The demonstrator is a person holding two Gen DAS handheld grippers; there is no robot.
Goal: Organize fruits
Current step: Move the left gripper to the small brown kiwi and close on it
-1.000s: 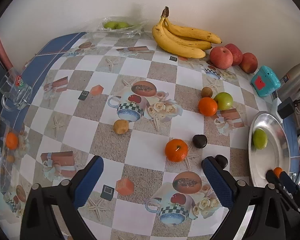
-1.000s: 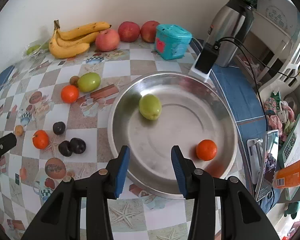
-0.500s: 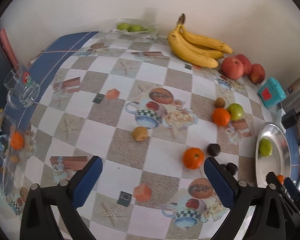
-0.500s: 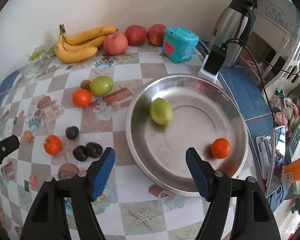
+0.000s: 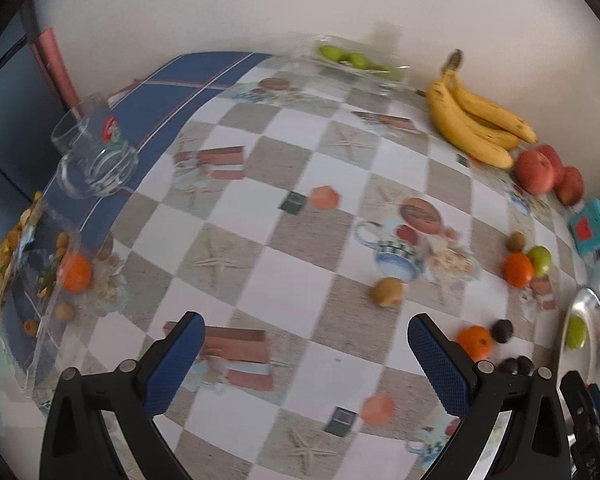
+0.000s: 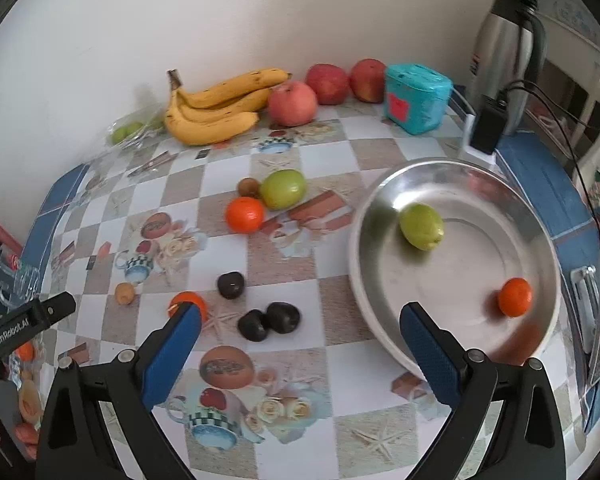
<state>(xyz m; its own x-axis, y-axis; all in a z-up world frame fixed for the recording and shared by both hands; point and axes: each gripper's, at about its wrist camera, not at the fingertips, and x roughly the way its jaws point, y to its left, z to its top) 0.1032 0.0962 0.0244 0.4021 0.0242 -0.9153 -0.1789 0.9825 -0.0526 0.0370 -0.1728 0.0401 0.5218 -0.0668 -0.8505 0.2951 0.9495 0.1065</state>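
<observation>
Fruit is being gathered onto a metal plate (image 6: 384,196) at the right of the right wrist view; a green fruit (image 6: 421,226) and a small orange (image 6: 515,297) already lie inside. The right claw (image 6: 300,332), its jaws just opened wide, is empty at lower centre. The left claw (image 5: 302,344) is also open and empty. Two dark plums (image 6: 269,321) on the tabletop (image 6: 220,176) are probably next: lowering and closing would be needed.
</observation>
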